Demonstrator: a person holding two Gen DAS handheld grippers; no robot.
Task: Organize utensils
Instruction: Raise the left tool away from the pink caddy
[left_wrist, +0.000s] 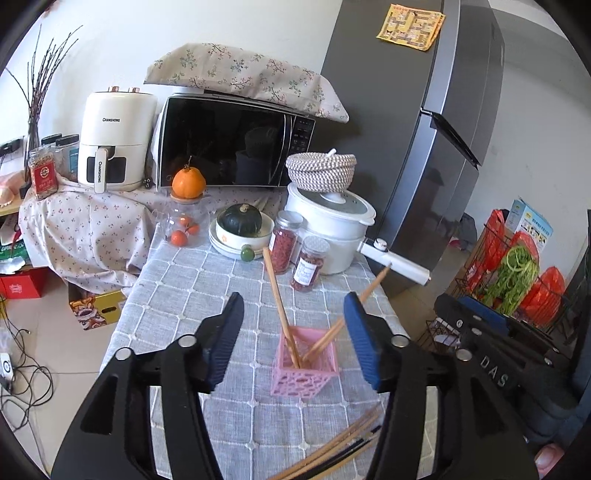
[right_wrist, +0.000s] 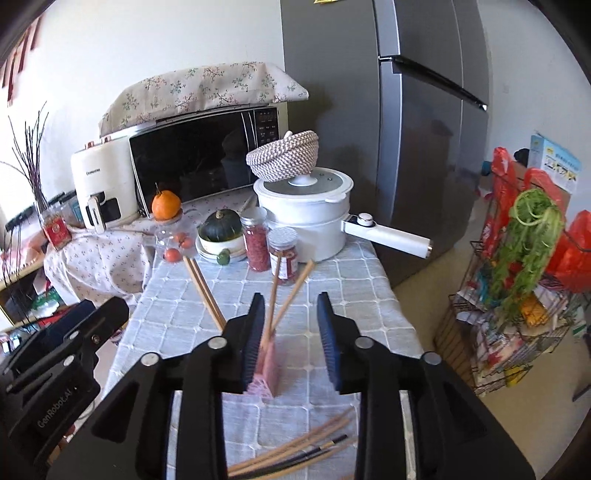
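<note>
Grey checked cloth covers the table (left_wrist: 192, 291), where a pink holder (left_wrist: 303, 363) stands mid-surface toward the near edge with wooden chopsticks (left_wrist: 279, 295) leaning upright in it. More loose chopsticks (right_wrist: 295, 452) lie at the near edge. Both the left gripper (left_wrist: 295, 334) and right gripper (right_wrist: 291, 332) hover with jaws apart, gripping nothing.

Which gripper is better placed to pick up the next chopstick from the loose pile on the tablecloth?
Probably the right gripper: its open, empty jaws straddle the loose chopsticks more centrally. For the left gripper, also open and empty, the pile lies toward its right finger. The pink holder stands just ahead.
</note>
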